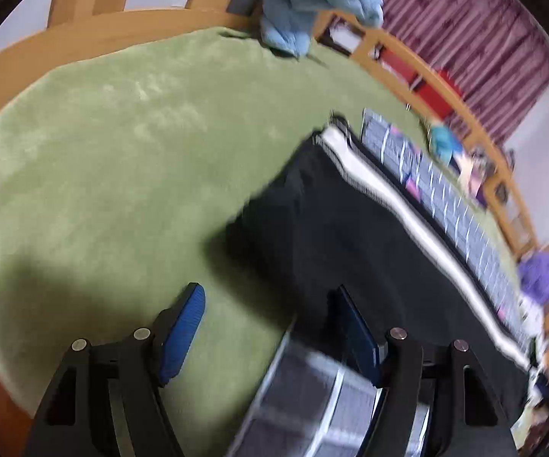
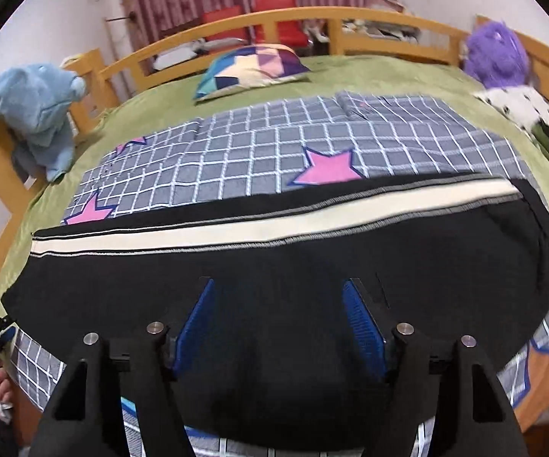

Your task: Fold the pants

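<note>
Black pants (image 2: 274, 266) with a white side stripe (image 2: 236, 232) lie flat across a grey checked quilt (image 2: 274, 144) on the bed. My right gripper (image 2: 278, 297) is open just above the middle of the pants, blue pads apart, holding nothing. In the left wrist view the pants (image 1: 350, 236) stretch away to the right, their leg end near the middle of the frame. My left gripper (image 1: 270, 304) is open and empty, its left pad over the green sheet (image 1: 103, 152), its right pad at the pants' edge. The view is blurred.
A wooden bed rail (image 2: 274, 19) runs around the bed. A blue plush toy (image 2: 34, 103) hangs on the left rail, a purple plush (image 2: 499, 57) sits far right, a patterned pillow (image 2: 251, 68) lies at the back. Red chairs (image 2: 274, 7) stand beyond.
</note>
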Demonstrator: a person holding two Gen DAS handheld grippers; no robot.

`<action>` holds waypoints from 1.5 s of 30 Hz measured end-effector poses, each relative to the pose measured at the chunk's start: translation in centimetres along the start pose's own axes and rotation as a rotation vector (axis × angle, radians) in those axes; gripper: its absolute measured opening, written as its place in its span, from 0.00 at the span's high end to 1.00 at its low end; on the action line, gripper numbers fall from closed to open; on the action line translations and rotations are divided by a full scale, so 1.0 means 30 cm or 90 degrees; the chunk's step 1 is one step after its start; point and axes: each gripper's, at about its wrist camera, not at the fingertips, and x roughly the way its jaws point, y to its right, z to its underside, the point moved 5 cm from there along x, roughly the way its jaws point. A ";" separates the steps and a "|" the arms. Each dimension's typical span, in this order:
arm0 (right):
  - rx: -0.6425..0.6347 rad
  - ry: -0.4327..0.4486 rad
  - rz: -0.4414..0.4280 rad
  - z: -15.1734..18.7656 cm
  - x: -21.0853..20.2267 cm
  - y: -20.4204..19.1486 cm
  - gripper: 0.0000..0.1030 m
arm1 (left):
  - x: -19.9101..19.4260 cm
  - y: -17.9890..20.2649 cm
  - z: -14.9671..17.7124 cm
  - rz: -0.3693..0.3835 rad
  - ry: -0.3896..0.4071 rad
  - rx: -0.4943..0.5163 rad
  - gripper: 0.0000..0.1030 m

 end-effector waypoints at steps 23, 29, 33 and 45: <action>0.124 -0.013 0.032 0.137 -0.130 0.283 0.53 | -0.268 0.978 0.025 -0.017 0.140 0.396 0.80; 0.126 -0.018 -0.001 0.182 -0.157 0.363 0.53 | -0.182 1.417 0.366 0.054 0.086 0.514 0.80; 0.116 0.007 0.035 0.186 -0.195 0.414 0.53 | -0.062 1.594 0.657 0.099 -0.030 0.568 0.80; 0.072 -0.032 0.034 0.294 -0.097 0.498 0.53 | -0.068 1.547 0.791 0.120 -0.178 0.534 0.30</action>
